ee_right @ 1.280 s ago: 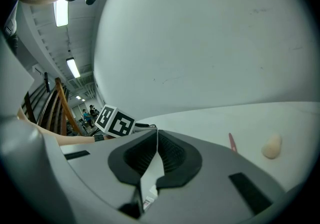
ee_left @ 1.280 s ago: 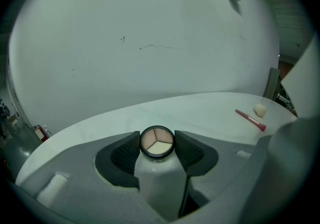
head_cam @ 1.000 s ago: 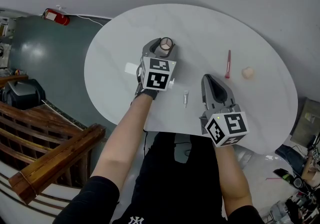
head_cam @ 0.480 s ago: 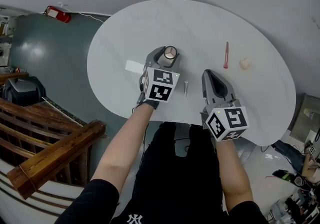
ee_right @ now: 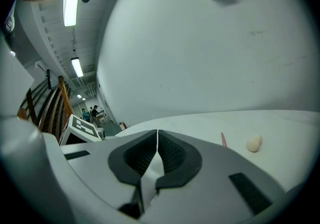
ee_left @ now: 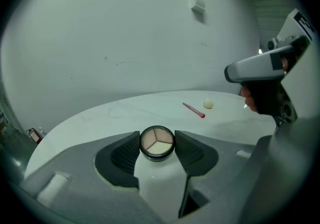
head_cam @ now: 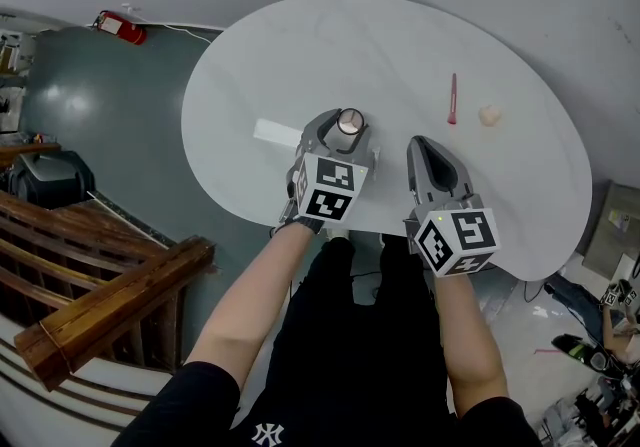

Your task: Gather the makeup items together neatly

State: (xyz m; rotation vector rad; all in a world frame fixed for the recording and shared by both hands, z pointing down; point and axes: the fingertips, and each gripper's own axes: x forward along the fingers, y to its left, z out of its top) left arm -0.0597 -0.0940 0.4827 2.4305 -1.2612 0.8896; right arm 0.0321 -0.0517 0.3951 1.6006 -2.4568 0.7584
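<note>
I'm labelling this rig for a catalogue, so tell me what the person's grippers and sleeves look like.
Both the left gripper and right gripper are grey plastic, tapering to rounded jaws lined with black ribbed pads. Each carries a white cube printed with black square markers. The person wears a black short-sleeved top.

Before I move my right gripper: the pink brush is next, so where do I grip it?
Grip the pink brush across its thin handle near mid-length, from above. It lies flat on the table, pointing away from you, so the jaws go left and right of it. The sponge sits just right of its near end. Open the shut right gripper first.
</note>
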